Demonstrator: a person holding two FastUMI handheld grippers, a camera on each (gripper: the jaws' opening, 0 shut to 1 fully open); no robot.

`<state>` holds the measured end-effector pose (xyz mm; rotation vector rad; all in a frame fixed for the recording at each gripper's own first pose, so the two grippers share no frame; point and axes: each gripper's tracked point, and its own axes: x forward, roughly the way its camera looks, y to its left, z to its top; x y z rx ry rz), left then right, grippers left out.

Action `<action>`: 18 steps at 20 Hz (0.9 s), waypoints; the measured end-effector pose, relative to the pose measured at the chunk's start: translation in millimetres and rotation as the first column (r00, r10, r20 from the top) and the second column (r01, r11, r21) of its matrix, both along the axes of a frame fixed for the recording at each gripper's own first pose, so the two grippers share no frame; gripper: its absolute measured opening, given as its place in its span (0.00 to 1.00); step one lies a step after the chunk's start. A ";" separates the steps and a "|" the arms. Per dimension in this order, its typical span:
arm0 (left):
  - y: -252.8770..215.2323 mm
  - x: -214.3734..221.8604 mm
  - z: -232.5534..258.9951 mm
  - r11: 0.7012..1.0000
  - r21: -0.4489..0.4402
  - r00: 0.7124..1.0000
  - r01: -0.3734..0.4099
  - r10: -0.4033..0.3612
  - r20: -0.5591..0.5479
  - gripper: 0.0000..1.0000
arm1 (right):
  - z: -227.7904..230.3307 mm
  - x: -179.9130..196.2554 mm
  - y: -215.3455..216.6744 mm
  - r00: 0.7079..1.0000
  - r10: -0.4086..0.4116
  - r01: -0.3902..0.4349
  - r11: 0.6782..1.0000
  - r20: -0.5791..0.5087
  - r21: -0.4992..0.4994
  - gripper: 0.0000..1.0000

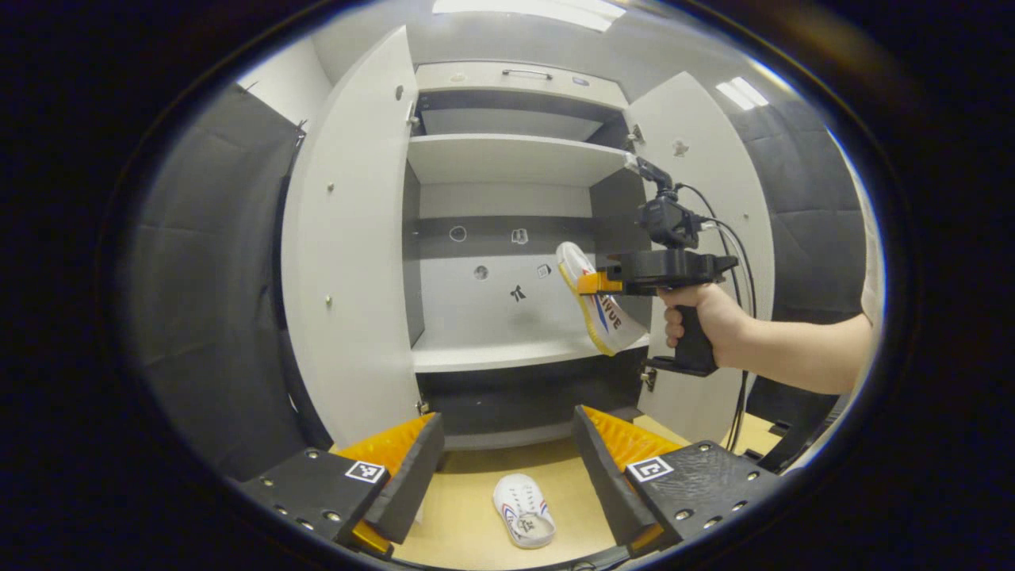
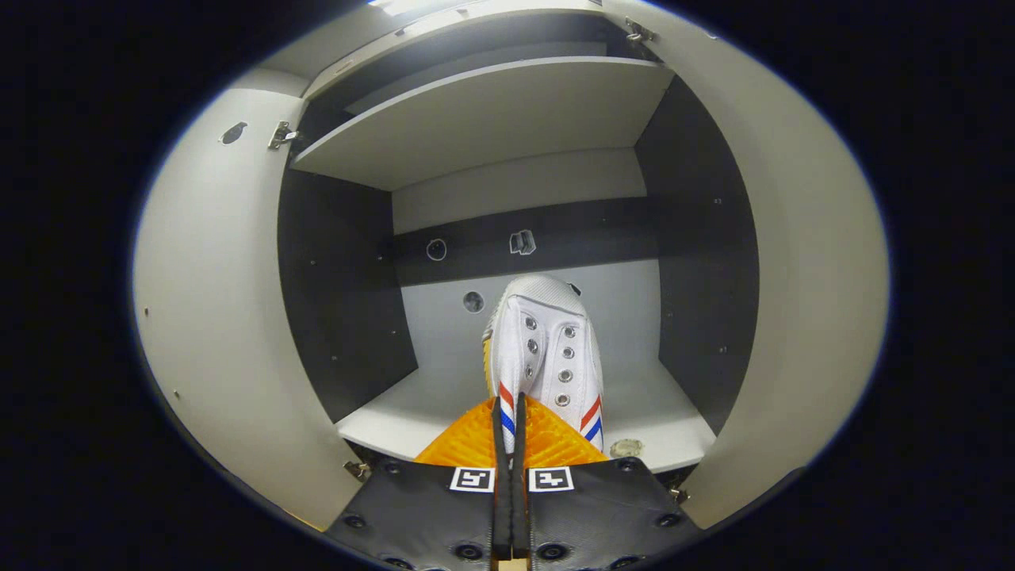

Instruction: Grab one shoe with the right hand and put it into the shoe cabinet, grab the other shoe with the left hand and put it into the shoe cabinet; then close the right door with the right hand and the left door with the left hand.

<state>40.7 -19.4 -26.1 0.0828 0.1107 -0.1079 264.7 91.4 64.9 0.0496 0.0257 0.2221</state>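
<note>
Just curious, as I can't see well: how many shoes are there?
2. One shoe is held in the right tool, tilted at the cabinet opening above the shelf. The other lies on the floor before the cabinet.

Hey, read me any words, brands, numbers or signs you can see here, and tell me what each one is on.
Nothing can be quoted with confidence.
Sole of the held shoe: dark printed letters, partly hidden by the right gripper, too blurred to quote.
Inside the loose shoe: a round print, too small to read.
On the left gripper: square markers, patterns, no words.
On the cabinet back panel: small marks, no readable text.
</note>
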 end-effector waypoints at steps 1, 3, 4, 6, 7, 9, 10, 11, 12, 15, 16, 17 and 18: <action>1.5 8.7 2.8 1.000 0.008 1.000 -0.015 0.015 0.001 0.94 | 2.1 12.8 -3.8 1.000 -0.015 0.015 1.000 0.004 0.004 0.01; 0.4 23.1 8.5 1.000 -0.005 1.000 -0.027 0.027 0.001 0.94 | 6.0 38.0 -11.1 0.999 -0.040 0.040 0.999 0.007 0.013 0.01; -0.6 29.4 12.0 0.999 -0.011 0.999 -0.032 0.032 0.002 0.94 | 6.1 49.0 -15.2 0.999 -0.052 0.052 0.998 0.009 0.020 0.01; 0.5 41.4 16.8 0.999 -0.006 0.999 -0.051 0.051 0.001 0.94 | 2.8 70.6 -22.2 0.997 -0.076 0.076 0.997 -0.004 0.035 0.01; -0.5 46.3 17.4 0.998 -0.004 0.998 -0.060 0.060 0.002 0.94 | 1.5 78.9 -24.4 0.996 -0.084 0.085 0.995 -0.015 0.048 0.01; -1.0 48.8 16.1 0.997 -0.005 0.997 -0.075 0.075 -0.006 0.94 | -6.2 94.8 -27.1 0.995 -0.089 0.092 0.993 -0.044 0.069 0.02; 1.6 50.3 16.1 0.996 -0.010 0.996 -0.093 0.093 -0.011 0.94 | -10.3 103.1 -27.0 0.995 -0.088 0.092 0.993 -0.056 0.070 0.02; 3.9 55.0 14.7 0.994 -0.016 0.994 -0.111 0.111 -0.014 0.94 | -12.8 110.1 -25.8 0.994 -0.084 0.088 0.994 -0.063 0.069 0.02; 6.0 58.2 14.3 0.991 -0.016 0.991 -0.129 0.129 -0.019 0.94 | -14.2 115.2 -25.7 0.995 -0.078 0.082 0.994 -0.068 0.069 0.02; 12.4 58.9 15.8 0.984 0.009 0.984 -0.178 0.178 -0.025 0.93 | -19.7 127.0 -28.6 0.992 -0.087 0.095 0.992 -0.095 0.083 0.02; 13.9 56.5 15.7 0.982 0.012 0.982 -0.187 0.187 -0.027 0.94 | -20.5 130.4 -31.1 0.990 -0.093 0.102 0.991 -0.103 0.091 0.03; 12.6 53.0 13.9 0.982 0.008 0.981 -0.190 0.190 -0.030 0.94 | -21.3 133.2 -33.7 0.989 -0.095 0.106 0.990 -0.114 0.098 0.06; 11.8 51.8 11.9 0.982 -0.004 0.982 -0.187 0.186 -0.034 0.94 | -20.5 134.7 -38.0 0.987 -0.100 0.113 0.989 -0.124 0.100 0.06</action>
